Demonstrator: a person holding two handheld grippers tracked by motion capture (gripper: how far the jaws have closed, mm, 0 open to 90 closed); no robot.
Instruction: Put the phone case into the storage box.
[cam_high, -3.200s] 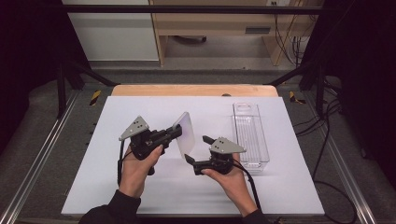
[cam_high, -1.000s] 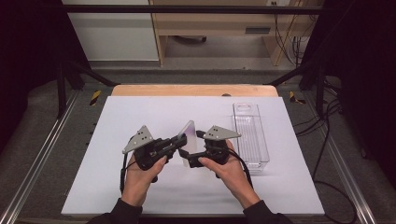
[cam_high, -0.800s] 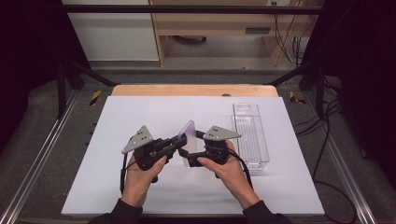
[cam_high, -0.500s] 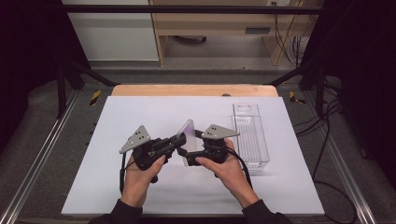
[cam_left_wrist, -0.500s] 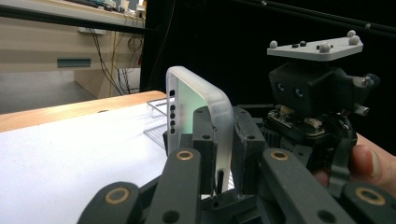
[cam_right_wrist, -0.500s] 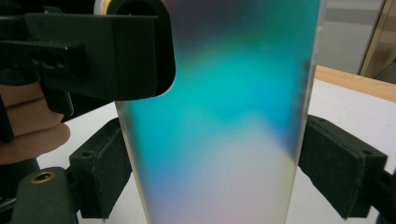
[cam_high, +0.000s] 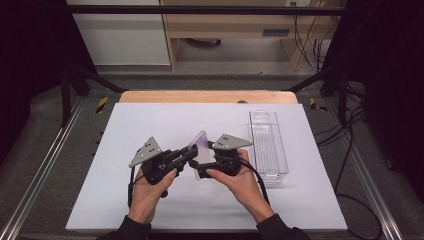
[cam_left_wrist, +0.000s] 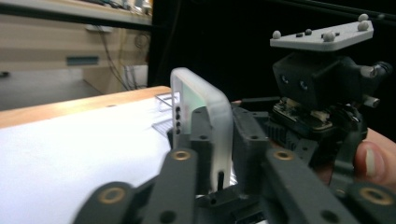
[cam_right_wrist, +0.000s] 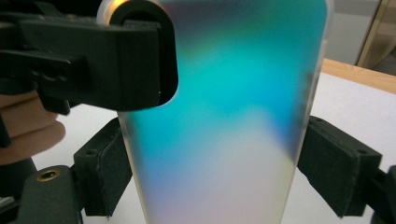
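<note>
While I am watching from above, the two hands are meeting over the middle of the white table cover (cam_high: 150, 120), each carrying a gripper, and a frosted phone case (cam_high: 200, 144) is standing on edge between them, lifted clear of the cover and tilting a little. The case is sitting just left of the clear plastic tray (cam_high: 268, 146), which is lying lengthwise near the right side of the cover, apart from both tools.

The right gripper (cam_high: 202, 171) is clamping the case across its width. In the right gripper view I am seeing its two black pads (cam_right_wrist: 332, 164) pressing on the case's long edges, one on each side, with the iridescent blue-green back facing the camera.

The left gripper (cam_high: 192, 150) is reaching in from the left with the case between its jaws, one finger on each face. Its jaws have just been opening a little. In the right gripper view one of its pads (cam_right_wrist: 140, 56) is lying flat over the upper left corner of the case's back. In the left gripper view I am looking at the case edge-on (cam_left_wrist: 205, 102), with a finger close on either side. Whether those pads are pressing on it or only lying against it, I cannot tell.
</note>
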